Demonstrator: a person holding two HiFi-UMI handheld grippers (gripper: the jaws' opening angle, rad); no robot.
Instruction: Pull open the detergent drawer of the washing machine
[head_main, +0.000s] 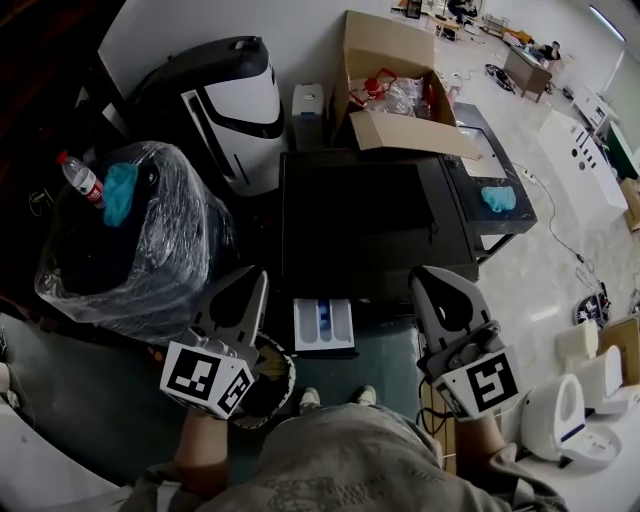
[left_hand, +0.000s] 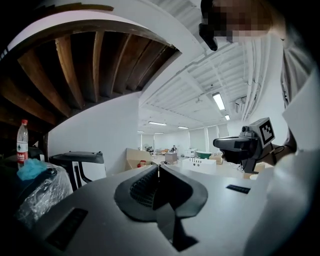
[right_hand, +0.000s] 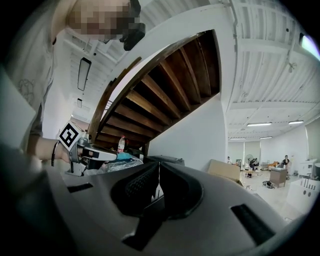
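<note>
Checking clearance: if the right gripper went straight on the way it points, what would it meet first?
Likely the black-and-white appliance beside the washing machine: its dark top sits dead ahead of the right gripper, jaws shut. Whether the gripper clears the machine's top is unclear.

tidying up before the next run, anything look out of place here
The detergent drawer juts out open from the front of the washing machine. A water bottle and a blue cloth sit atop the bagged bin, which looks overfull.

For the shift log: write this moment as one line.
drawer: pulled open | left tool: shut, empty | right tool: shut, empty | both tools: off drawer
</note>
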